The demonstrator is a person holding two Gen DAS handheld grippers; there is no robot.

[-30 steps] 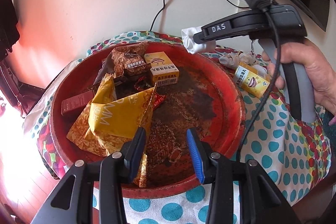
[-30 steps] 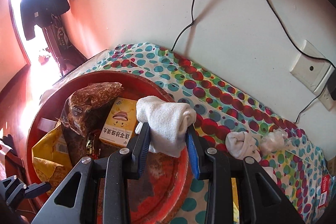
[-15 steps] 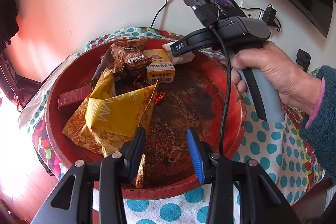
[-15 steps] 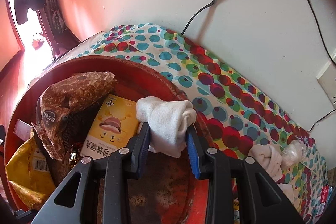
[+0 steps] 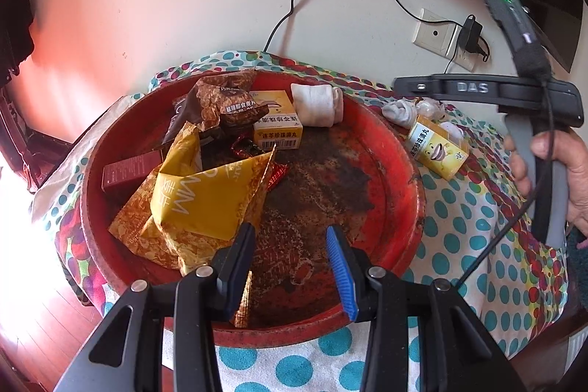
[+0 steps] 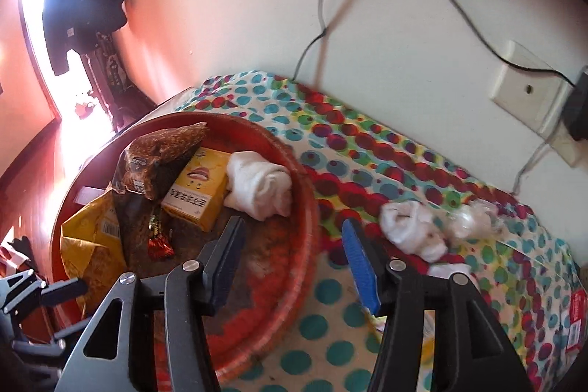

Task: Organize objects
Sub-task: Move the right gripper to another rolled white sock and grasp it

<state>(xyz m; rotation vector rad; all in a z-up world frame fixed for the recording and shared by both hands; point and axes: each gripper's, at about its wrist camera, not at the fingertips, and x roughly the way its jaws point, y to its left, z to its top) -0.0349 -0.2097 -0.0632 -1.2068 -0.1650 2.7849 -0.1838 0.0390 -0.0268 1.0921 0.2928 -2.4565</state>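
Observation:
A rolled white sock (image 5: 318,105) (image 6: 259,184) lies loose at the far side of the round red tray (image 5: 404,171) (image 6: 305,208), against a yellow box (image 5: 277,120) (image 6: 198,193). My right gripper (image 6: 292,223) hovers over the tray's right rim, short of the sock, its jaws opening with nothing between them. Its black body (image 5: 477,87) shows at the right of the left wrist view, held by a hand (image 5: 573,171). My left gripper (image 5: 290,228) stands open and empty over the tray's near part. On the cloth to the right lie another white sock (image 5: 400,111) (image 6: 411,230) and a second yellow box (image 5: 437,146).
The tray's left half holds a yellow bag (image 5: 205,193), a brown snack bag (image 5: 224,101) and a dark red box (image 5: 128,168). A crumpled clear plastic wad (image 6: 474,219) lies by the loose sock. A wall socket (image 5: 435,33) with a plug and cables is behind the spotted cloth (image 5: 477,245).
My right gripper has let go of the white sock, which now lies in the tray beside the yellow box, and has drawn back to the right. The left gripper has not moved.

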